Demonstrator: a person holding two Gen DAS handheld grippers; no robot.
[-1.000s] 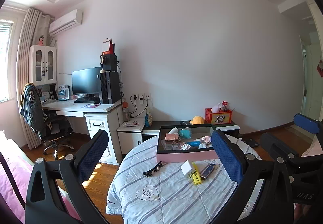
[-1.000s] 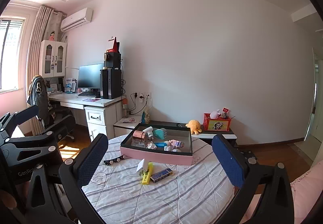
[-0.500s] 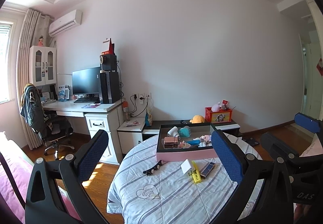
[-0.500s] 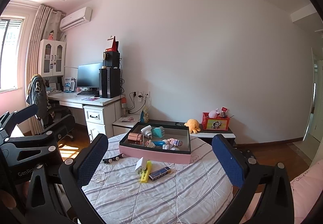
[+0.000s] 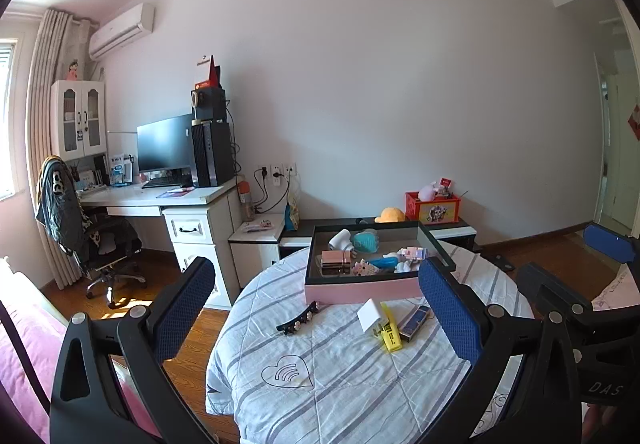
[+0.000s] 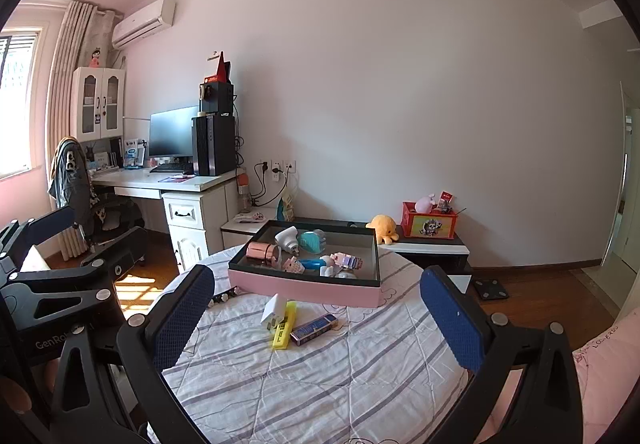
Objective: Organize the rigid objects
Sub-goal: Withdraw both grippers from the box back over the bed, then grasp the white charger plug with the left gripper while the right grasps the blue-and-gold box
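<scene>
Evidently both hand-held grippers, left (image 5: 316,312) and right (image 6: 316,312), stood empty and agape, having edged nearer; charger (image 6: 274,310), highlighter (image 6: 285,329) awaited the tray (image 6: 304,286).

left gripper (image 5: 316,308): black frame, blue textured pads, silver screws | right gripper (image 6: 318,314): same

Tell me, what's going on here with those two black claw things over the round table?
A person holds two grippers, left gripper and right gripper, both open and empty above the striped-cloth round table. A pink-sided tray box already holds small items. Still loose on the cloth: a white charger plug, a yellow highlighter, a small blue box and a black hair clip. Nothing is being grasped yet.
</scene>
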